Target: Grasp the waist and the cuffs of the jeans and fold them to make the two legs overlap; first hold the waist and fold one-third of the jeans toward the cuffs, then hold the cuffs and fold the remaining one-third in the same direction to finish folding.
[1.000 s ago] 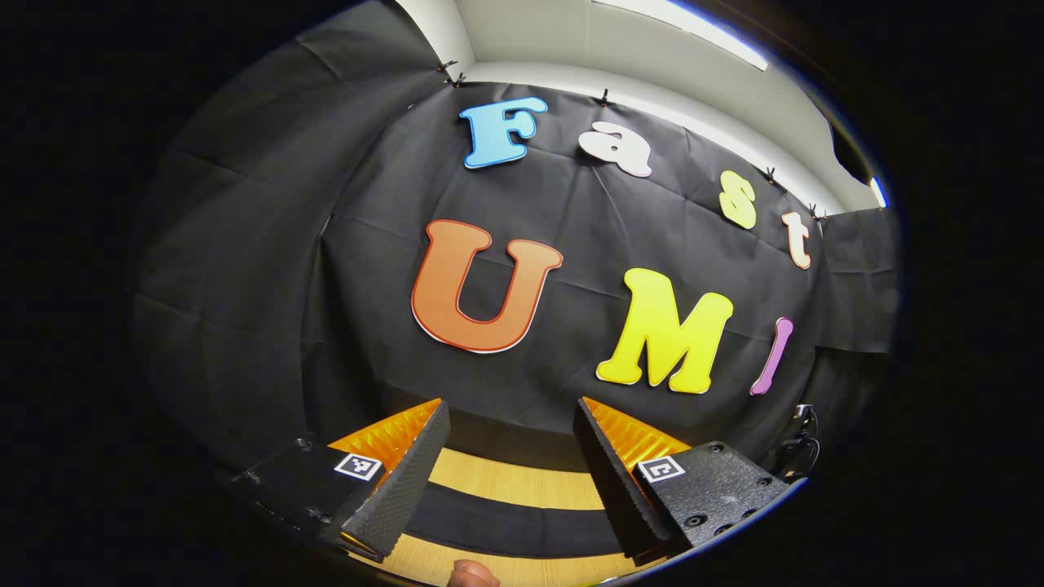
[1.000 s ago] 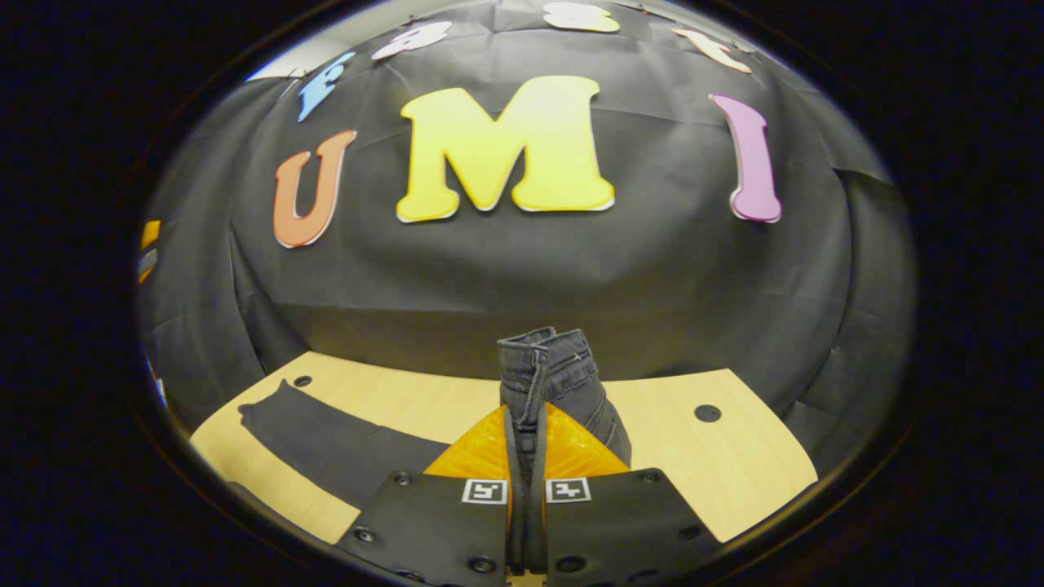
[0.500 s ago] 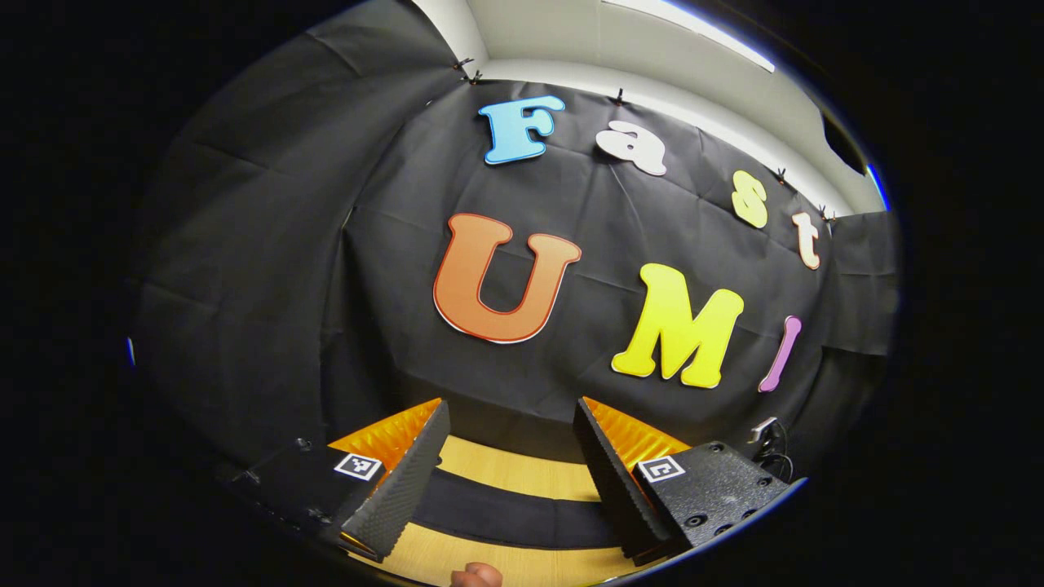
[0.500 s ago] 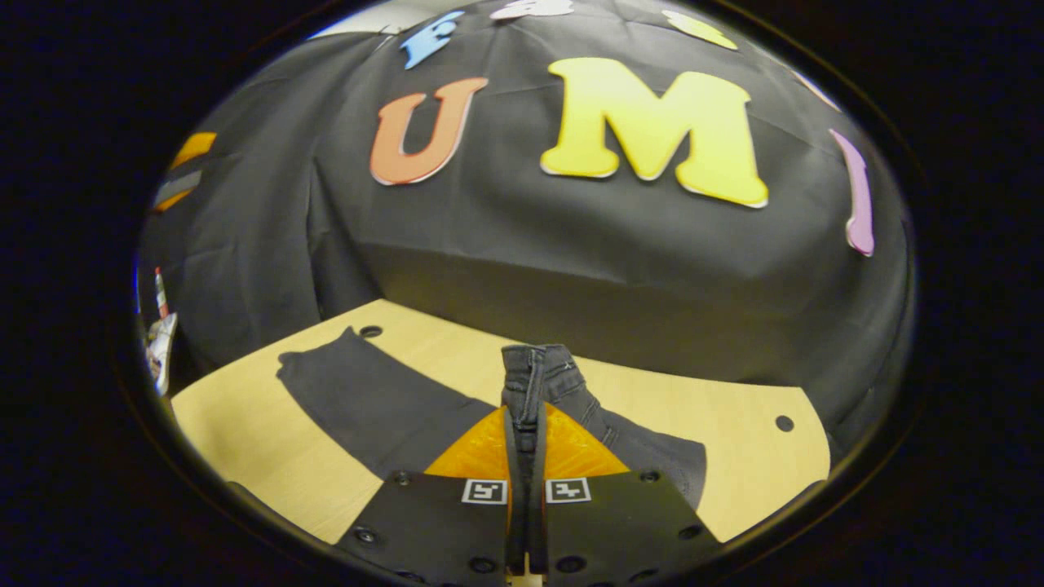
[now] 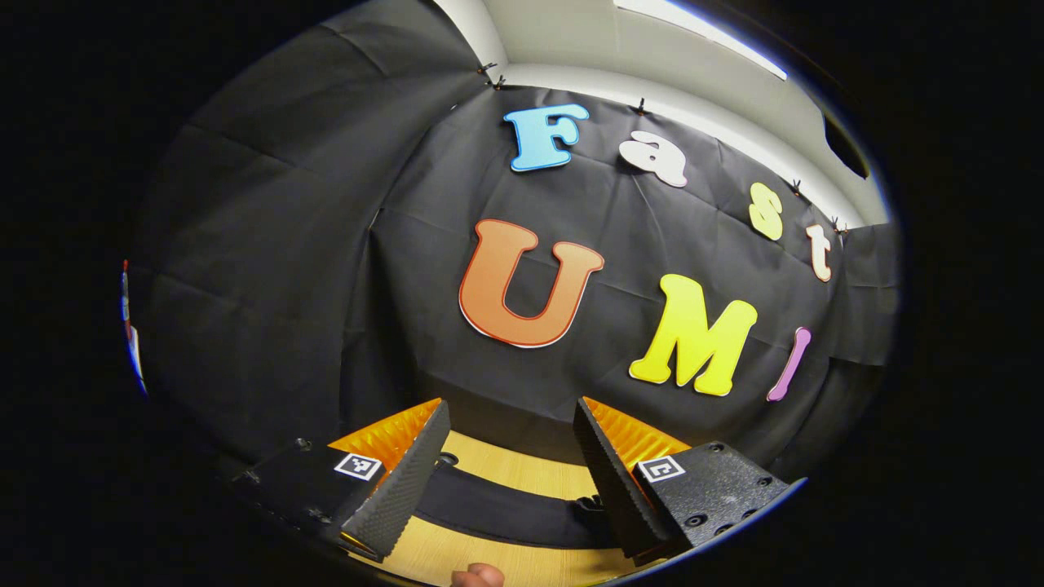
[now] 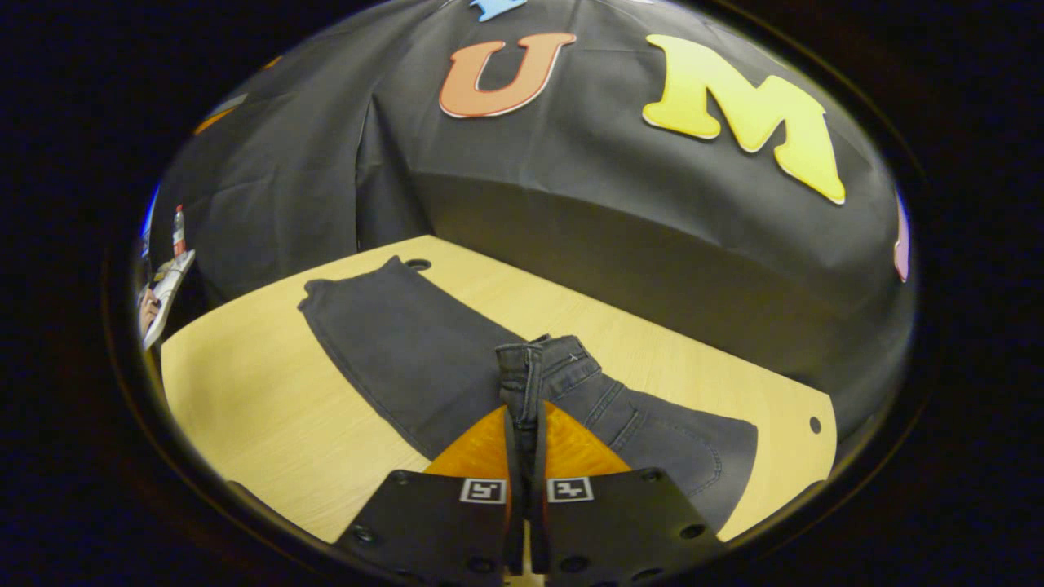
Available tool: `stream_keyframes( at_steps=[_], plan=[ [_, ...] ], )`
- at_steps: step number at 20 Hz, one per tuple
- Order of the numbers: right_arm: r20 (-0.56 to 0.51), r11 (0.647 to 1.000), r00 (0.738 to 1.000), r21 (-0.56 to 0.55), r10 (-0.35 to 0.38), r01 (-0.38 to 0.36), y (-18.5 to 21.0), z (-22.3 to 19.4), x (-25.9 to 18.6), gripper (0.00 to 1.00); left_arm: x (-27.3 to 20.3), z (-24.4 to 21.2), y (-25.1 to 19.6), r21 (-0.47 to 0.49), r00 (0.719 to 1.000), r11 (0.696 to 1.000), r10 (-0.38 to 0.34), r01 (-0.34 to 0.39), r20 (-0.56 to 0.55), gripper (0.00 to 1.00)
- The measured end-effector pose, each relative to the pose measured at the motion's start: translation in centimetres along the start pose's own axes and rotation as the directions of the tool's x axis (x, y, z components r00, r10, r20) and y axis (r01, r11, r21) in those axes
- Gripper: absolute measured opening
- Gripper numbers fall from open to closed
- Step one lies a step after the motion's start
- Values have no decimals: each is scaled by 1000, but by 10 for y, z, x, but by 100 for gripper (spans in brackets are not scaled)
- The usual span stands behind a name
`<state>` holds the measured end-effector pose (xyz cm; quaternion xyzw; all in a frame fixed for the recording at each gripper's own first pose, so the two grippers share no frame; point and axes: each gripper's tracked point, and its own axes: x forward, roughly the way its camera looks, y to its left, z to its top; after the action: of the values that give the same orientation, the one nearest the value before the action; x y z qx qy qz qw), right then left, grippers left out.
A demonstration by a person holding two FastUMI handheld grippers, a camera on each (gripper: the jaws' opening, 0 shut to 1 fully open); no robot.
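Observation:
Dark grey jeans (image 6: pixel 391 334) lie on the pale wooden table (image 6: pixel 245 391), the legs running to the far left. My right gripper (image 6: pixel 524 412) is shut on the waistband (image 6: pixel 538 359), which stands up bunched just beyond the fingertips. The seat part (image 6: pixel 677 444) slopes down to the right of it onto the table. In the left gripper view, my left gripper (image 5: pixel 511 408) is open above the table's edge. A dark strip of the jeans (image 5: pixel 506 512) crosses the wood between and beyond its fingers, apart from them.
The table has round holes at its far corner (image 6: pixel 418 264) and right end (image 6: pixel 810 425). The black cloth wall (image 6: pixel 620 244) stands close behind it. A bottle (image 6: pixel 178 232) and clutter sit off the left. A fingertip (image 5: pixel 477 577) shows at the bottom edge.
My right gripper has tilted down and swung left with the waistband, and the seat part now lies on the table. The left gripper stayed open and shifted slightly.

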<state>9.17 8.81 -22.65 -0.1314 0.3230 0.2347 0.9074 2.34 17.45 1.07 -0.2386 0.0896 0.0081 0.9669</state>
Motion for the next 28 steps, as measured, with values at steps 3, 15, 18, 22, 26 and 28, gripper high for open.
stream_keyframes(
  at_steps=[3, 15, 18, 22, 26, 28],
  plan=[
    [-13, 995, 996, 34, 91, -90, 20, -6, -4, 30, 1, -4, 1, -12, 1000, 1000, -5, 5, 0, 98],
    [169, 999, 985, 37, 34, -41, -17, 60, -52, 99, 28, -124, 41, -432, 966, 894, 4, -120, -260, 98],
    [213, 997, 977, 82, -22, 4, -49, 75, -78, 99, 35, -175, 60, -617, 929, 748, -1, -244, -369, 99],
    [235, 984, 967, 165, -100, 62, -92, 81, -114, 99, 42, -225, 92, -647, 876, 661, 33, -380, -481, 99],
    [237, 968, 952, 205, -193, 145, -138, 79, -148, 99, 58, -251, 120, -695, 845, 544, 50, -470, -532, 99],
    [224, 954, 944, 235, -240, 187, -160, 74, -162, 99, 66, -265, 131, -685, 829, 525, 75, -505, -554, 99]
  ],
)
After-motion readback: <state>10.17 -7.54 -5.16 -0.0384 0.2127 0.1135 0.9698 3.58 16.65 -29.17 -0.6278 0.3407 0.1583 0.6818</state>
